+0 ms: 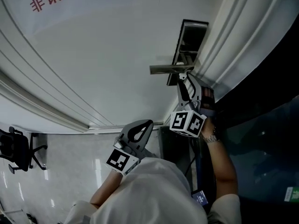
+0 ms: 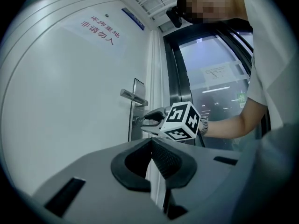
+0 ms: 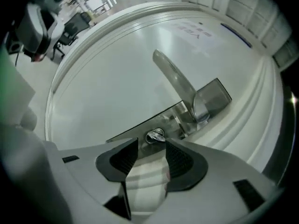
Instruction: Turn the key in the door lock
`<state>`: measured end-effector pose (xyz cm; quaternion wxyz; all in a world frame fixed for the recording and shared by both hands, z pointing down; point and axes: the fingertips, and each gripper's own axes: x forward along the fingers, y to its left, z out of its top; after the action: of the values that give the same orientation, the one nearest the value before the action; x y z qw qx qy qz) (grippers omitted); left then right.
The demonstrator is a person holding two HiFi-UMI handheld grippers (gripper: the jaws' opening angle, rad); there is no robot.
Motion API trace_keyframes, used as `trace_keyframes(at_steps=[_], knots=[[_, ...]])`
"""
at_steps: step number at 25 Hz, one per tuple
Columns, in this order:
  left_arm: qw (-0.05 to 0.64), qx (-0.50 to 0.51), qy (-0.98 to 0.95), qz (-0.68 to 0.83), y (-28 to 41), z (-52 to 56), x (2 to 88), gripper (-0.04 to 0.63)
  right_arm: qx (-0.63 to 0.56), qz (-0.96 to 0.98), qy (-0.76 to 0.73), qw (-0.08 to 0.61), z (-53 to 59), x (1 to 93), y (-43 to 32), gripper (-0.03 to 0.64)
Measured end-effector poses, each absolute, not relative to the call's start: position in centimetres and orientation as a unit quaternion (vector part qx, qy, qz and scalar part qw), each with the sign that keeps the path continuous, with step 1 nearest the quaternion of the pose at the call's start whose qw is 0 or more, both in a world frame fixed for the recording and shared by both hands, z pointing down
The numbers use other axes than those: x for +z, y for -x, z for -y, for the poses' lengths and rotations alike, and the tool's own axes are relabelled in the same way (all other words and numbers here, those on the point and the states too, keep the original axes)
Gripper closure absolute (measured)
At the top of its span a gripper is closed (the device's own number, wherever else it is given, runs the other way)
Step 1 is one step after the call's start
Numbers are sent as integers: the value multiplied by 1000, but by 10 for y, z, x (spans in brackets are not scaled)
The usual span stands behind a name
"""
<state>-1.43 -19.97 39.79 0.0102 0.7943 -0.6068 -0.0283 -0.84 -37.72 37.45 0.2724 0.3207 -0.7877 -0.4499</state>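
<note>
The key (image 3: 155, 135) sits in the cylinder of the lock plate (image 3: 135, 129), just below the handle (image 3: 175, 78), close to the door (image 1: 93, 55) edge that meets the frame. Only its small metal head shows. It looks light, stiff and smooth, so a loose pinch would likely slip. The flat faces of the head are the place to take hold, pads square on them, as turning the lock needs torque rather than force. A grip far out on the head's rim could twist off or bend the shank.

The right gripper (image 3: 152, 146) points at the plate with its jaws wide apart. The key head lies just ahead of the tips, in line with the gap. Neither pad presses on it, so nothing is held, and I cannot tell whether a tip brushes the head. In the head view this gripper hides the key.

The left gripper (image 2: 152, 146) hangs back from the door, well apart from the lock. Its jaws are drawn together at the tips, with only a thin slit behind them, and they hold nothing.
</note>
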Motion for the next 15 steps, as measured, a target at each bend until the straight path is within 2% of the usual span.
trace_keyframes(at_steps=[4, 10, 13, 15], knots=[[24, -28, -784, 620, 22, 196, 405, 589, -516, 742, -318, 285, 376, 372, 15, 454], [23, -34, -779, 626, 30, 194, 408, 589, -534, 723, -320, 300, 385, 371, 25, 456], [18, -41, -775, 631, 34, 192, 404, 589, -529, 723, -333, 294, 389, 367, 27, 509], [24, -36, -772, 634, 37, 190, 407, 589, -522, 726, -341, 290, 390, 366, 27, 519]])
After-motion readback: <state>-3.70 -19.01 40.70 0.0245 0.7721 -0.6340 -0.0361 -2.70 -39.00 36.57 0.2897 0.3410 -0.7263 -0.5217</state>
